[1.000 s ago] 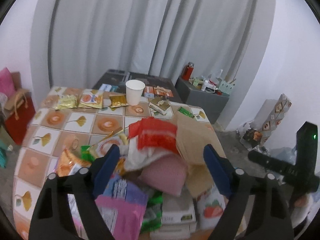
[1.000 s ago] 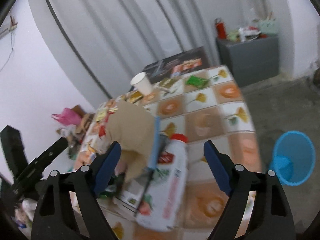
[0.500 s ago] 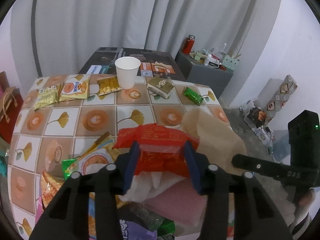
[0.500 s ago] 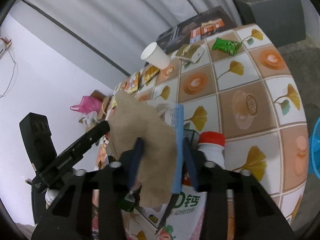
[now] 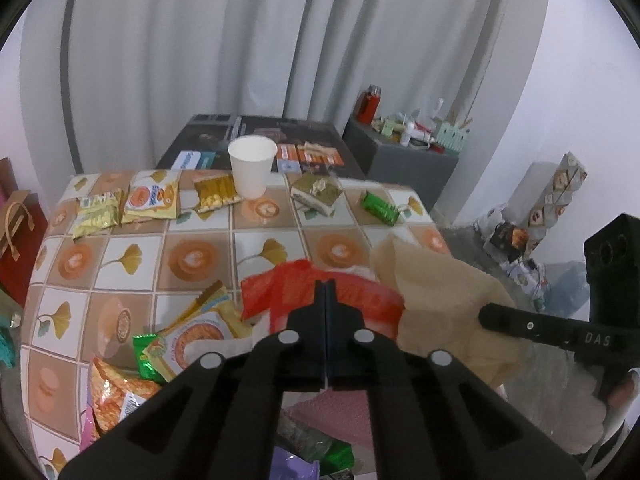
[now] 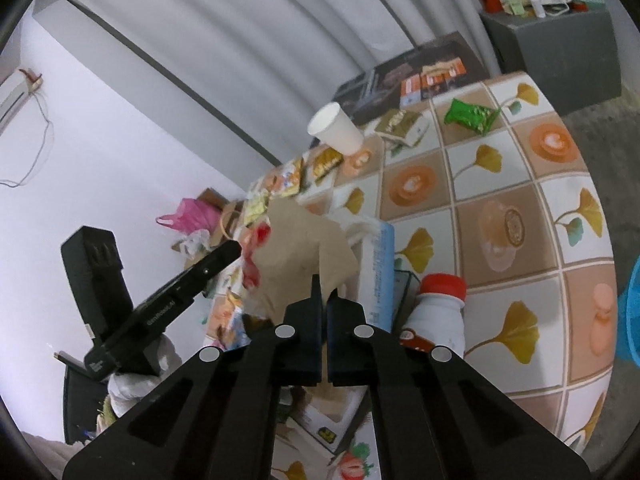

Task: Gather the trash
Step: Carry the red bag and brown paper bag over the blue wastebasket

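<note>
We worked at a table (image 5: 100, 276) covered in a cloth of tan and white squares printed with ginkgo leaves and coffee cups. Behind it hung a pale grey curtain (image 5: 248, 40), with a dark printed box (image 5: 304, 136) against it and a grey cabinet (image 5: 404, 160) crowded with small bottles. The floor to the right was bare concrete, where a blue bin (image 6: 630, 312) showed at the edge of the right wrist view.

A white paper cup (image 5: 252, 170) stood upright near the far edge; we could not see inside it. Beside it lay yellow snack packets (image 5: 150, 200), a small gold-topped box (image 5: 316, 196) and a green wrapper (image 5: 378, 208).

The trash sat heaped at the near edge: a crumpled red wrapper (image 5: 360, 296), a brown paper bag (image 5: 436, 292), an orange noodle packet (image 5: 116, 392) and a white bottle with a red cap (image 6: 440, 316) lying by a blue-edged carton (image 6: 380, 272).

Our left gripper (image 5: 326, 286) had just been closing and now pinched the red wrapper between blue pads pressed together. Our right gripper (image 6: 324, 294) had just been closing too, nipping the lower edge of the brown paper bag.
</note>
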